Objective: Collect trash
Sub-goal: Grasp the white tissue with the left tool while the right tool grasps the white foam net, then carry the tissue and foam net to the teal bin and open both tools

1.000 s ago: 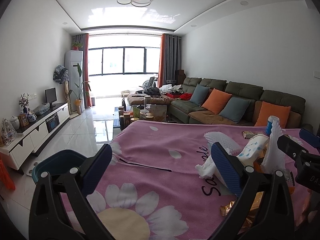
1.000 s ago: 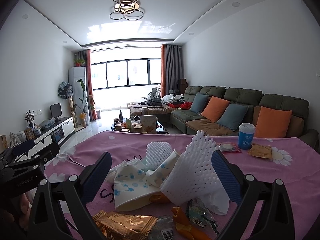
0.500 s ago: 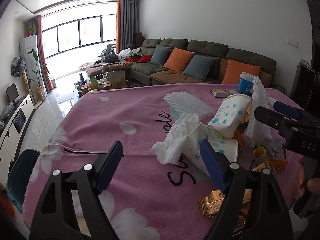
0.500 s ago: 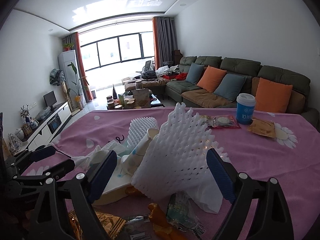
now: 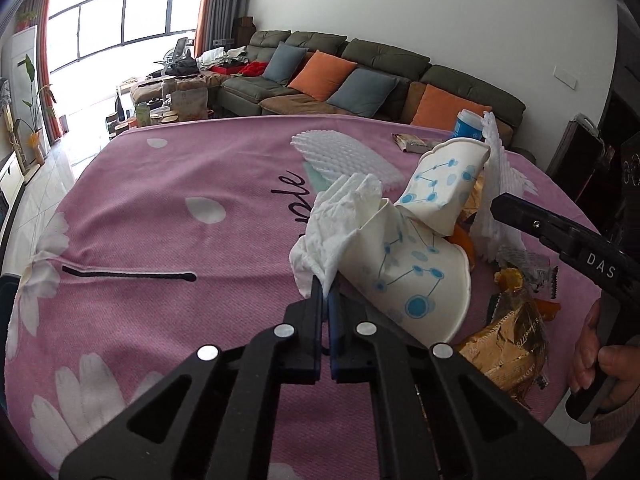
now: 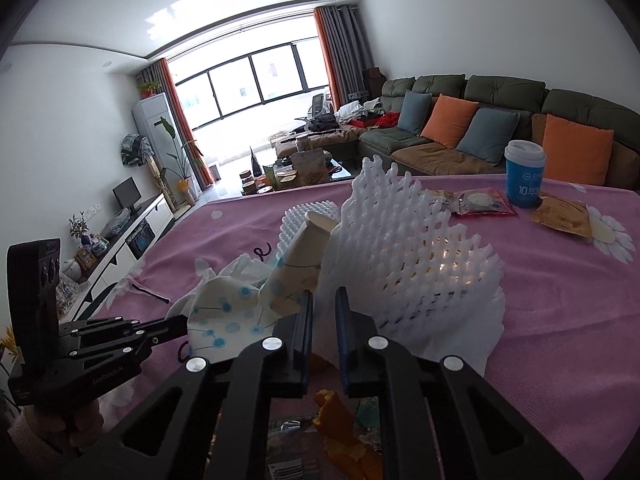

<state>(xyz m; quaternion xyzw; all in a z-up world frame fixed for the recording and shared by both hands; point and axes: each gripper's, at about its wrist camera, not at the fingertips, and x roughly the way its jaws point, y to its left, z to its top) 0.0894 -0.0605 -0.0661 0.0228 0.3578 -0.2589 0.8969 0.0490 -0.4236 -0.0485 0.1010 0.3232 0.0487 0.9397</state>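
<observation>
A pile of trash lies on the pink flowered tablecloth (image 5: 160,240). My left gripper (image 5: 326,292) is shut on the lower corner of a crumpled white tissue (image 5: 340,216) that leans against a crushed paper cup (image 5: 412,268) with blue dots. A second crushed cup (image 5: 444,184) lies behind it. My right gripper (image 6: 323,304) is shut on the near edge of a white foam fruit net (image 6: 412,256). The left gripper also shows in the right wrist view (image 6: 176,326), against the tissue (image 6: 224,300).
Another foam net (image 5: 344,156), gold snack wrappers (image 5: 508,340) and orange peel (image 6: 340,424) lie around the pile. A blue lidded cup (image 6: 524,176) and two snack packets (image 6: 480,202) sit farther back. A sofa (image 6: 480,120) stands beyond the table.
Both grippers dropped toward the pile and closed: the left on the tissue, the right on the foam net. Both were wide open half a second ago.
</observation>
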